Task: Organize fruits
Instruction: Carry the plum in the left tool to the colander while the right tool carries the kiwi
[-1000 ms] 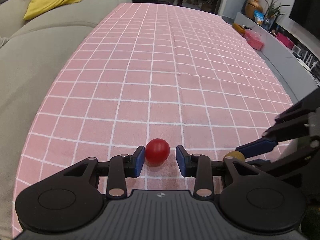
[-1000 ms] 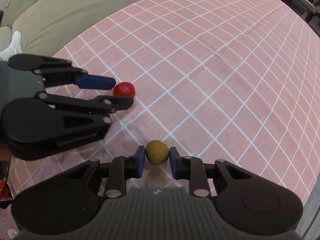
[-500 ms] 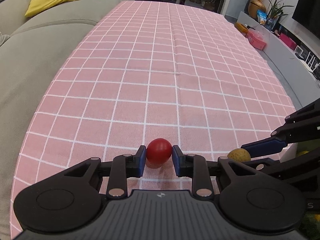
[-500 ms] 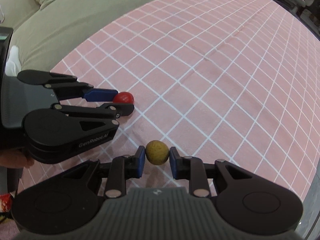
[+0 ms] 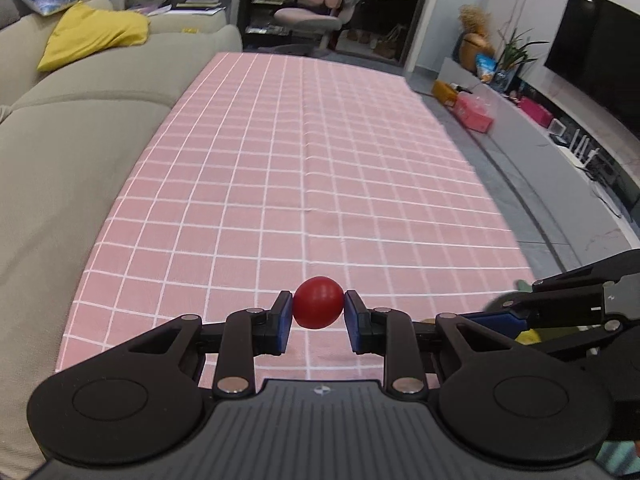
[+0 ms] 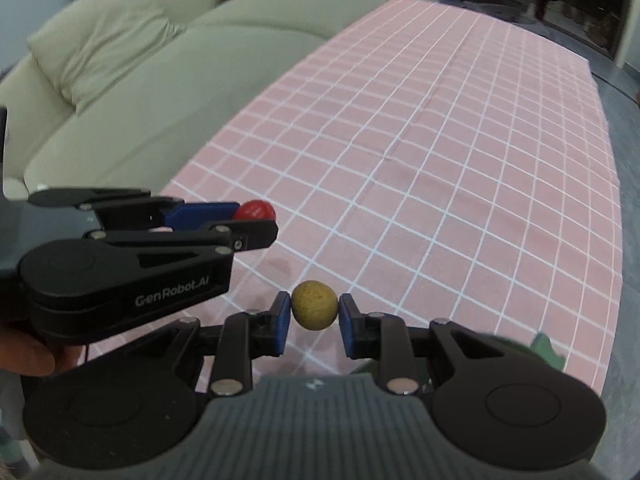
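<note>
Left wrist view: the left gripper (image 5: pixel 318 316) is closed on the red fruit (image 5: pixel 318 307), both blue fingers (image 5: pixel 282 322) pressed to its sides. A second ago the fingers stood apart around the fruit as it lay on the pink checked desk (image 5: pixel 312 184); now the fruit sits at lower centre of the frame with the desk dropped away beneath it and more of the room showing, so it looks lifted. The right gripper (image 5: pixel 496 322) shows at the right edge; its fruit is hidden there.

Right wrist view: the right gripper (image 6: pixel 314 318) pinches the yellow fruit (image 6: pixel 314 310) at lower centre, clear of the desk (image 6: pixel 460 152), higher than half a second ago. At left centre the left gripper (image 6: pixel 248 220) carries the red fruit (image 6: pixel 254 210).

Both picks look done; carrying to a spot not visible here comes next.
</note>
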Motion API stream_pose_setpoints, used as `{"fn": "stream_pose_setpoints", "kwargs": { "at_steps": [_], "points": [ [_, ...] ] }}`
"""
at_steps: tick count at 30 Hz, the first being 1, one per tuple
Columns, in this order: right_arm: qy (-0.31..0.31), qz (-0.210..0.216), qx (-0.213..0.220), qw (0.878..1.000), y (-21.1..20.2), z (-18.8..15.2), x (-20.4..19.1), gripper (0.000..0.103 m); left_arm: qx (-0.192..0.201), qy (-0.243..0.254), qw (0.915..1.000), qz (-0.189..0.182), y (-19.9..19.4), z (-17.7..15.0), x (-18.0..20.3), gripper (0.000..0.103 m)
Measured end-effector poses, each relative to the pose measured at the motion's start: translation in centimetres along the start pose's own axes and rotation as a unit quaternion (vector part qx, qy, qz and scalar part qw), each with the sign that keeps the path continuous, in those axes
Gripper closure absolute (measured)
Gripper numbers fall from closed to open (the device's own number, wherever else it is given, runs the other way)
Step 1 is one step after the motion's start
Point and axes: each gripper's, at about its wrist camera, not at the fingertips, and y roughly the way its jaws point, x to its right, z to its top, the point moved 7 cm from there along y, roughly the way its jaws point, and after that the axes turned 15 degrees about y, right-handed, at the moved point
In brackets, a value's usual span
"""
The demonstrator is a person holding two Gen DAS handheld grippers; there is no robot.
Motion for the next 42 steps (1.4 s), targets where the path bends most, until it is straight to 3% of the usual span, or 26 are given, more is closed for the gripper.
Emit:
{"fn": "stream_pose_setpoints", "kwargs": {
  "at_steps": [13,26,35,42],
  "points": [
    [0.055,-0.006,0.069,0.996,-8.5,-3.6,1.2,0.081,0.033,0.038,0.9974,-0.051,-5.0,0.9,4.8,0.072],
    [0.106,-0.06,0.085,0.989,-11.7,-8.2,7.2,0.081,0.03,0.075,0.9887,-0.126,-5.2,0.9,11.2,0.072],
    [0.116,-0.093,0.069,0.986,-10.8,-9.9,10.1,0.081,-0.021,0.132,0.9782,-0.16,-2.2,-0.4,15.9,0.072],
    [0.101,-0.118,0.047,0.987,-8.3,-10.2,11.9,0.081,-0.067,0.15,0.9712,-0.172,0.5,-2.0,17.1,0.072]
  ]
}}
